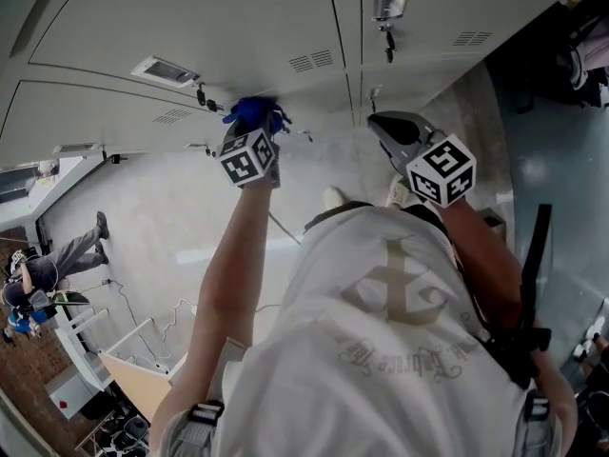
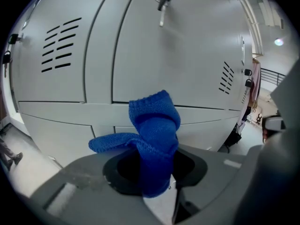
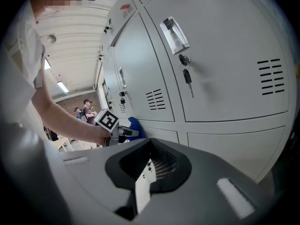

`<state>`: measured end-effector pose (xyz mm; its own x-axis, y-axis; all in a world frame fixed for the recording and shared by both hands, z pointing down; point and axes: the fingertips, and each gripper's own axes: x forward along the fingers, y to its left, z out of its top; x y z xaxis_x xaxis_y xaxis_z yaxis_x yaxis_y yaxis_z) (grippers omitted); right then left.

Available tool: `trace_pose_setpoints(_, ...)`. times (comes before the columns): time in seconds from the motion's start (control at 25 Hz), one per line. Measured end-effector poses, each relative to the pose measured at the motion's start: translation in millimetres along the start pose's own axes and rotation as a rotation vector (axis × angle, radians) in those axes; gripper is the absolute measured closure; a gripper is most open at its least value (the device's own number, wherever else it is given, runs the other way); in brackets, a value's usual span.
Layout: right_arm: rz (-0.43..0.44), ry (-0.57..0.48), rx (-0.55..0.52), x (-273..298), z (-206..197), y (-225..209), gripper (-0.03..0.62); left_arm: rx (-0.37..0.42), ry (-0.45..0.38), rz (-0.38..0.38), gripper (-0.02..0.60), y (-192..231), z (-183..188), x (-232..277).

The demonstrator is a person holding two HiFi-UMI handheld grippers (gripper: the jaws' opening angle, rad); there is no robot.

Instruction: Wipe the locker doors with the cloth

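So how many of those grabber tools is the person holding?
2. The left gripper, at the head view's left, is shut on the blue cloth close to the locker doors. The right gripper is beside it, to the right, with nothing between its jaws.

Pale floor [image 1: 162,217] beneath grey lockers [image 1: 190,17]

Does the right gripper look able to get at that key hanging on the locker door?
Probably yes: the key hangs in open view ahead of the right gripper, with nothing between them.
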<state>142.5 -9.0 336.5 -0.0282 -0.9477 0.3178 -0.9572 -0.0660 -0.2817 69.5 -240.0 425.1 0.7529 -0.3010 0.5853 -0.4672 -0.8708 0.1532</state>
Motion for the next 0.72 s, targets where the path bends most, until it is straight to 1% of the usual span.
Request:
trace_pose_setpoints(0.08, -0.001, -0.002, 0.0, -1, 1, -1, 0.588, -0.001, 0.005, -0.004, 0.438, -11, -2, 5)
trace_pose_setpoints(0.24, -0.009, 0.004, -0.013, -6, 1, -5, 0.587, 0.016, 0.008, -0.041, 0.437, -31, -5, 12)
trace_pose_setpoints(0.4, -0.024, 0.002, -0.005, -11, -1, -11, 0.587, -0.004, 0.012, -0.052, 0.438, -39, -6, 16)
trace_pose_setpoints(0.56, -0.02, 0.01, -0.01, -14, -2, -12, 0.586, 0.003, 0.011, -0.092, 0.439, -57, -5, 20)
trace_pose_setpoints(0.72, -0.013, 0.008, -0.008, -16, -2, -13, 0.588, 0.018, 0.021, -0.141, 0.439, -86, -2, 26)
